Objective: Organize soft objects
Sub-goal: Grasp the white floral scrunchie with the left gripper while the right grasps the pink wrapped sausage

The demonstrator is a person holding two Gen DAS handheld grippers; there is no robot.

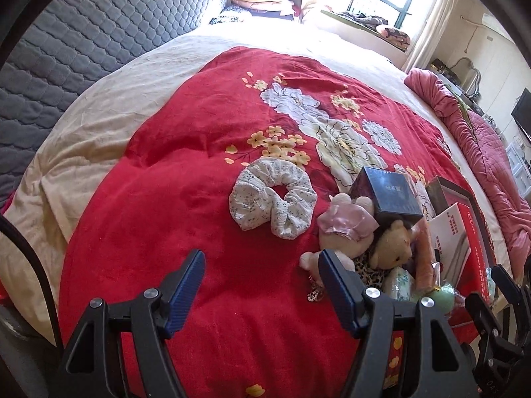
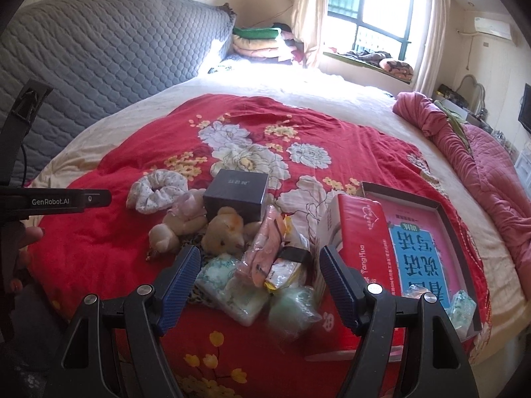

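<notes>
A white floral scrunchie (image 1: 273, 195) lies on the red floral bedspread (image 1: 199, 165), ahead of my open, empty left gripper (image 1: 260, 260). To its right lie a pale plush toy with a pink bow (image 1: 345, 225) and a tan teddy bear (image 1: 395, 243). In the right wrist view the scrunchie (image 2: 156, 190), pale plush (image 2: 179, 222) and teddy (image 2: 225, 232) lie beyond my open, empty right gripper (image 2: 259, 258). Between its fingers lie a tissue pack (image 2: 232, 288), a pink packet (image 2: 268, 245) and a green soft item (image 2: 292, 308).
A dark box (image 2: 237, 194) sits behind the toys. A red tissue box (image 2: 361, 252) and an open tray with a book (image 2: 424, 248) lie right. A pink quilt (image 2: 481, 179) edges the bed; a grey headboard (image 2: 99, 56) stands left.
</notes>
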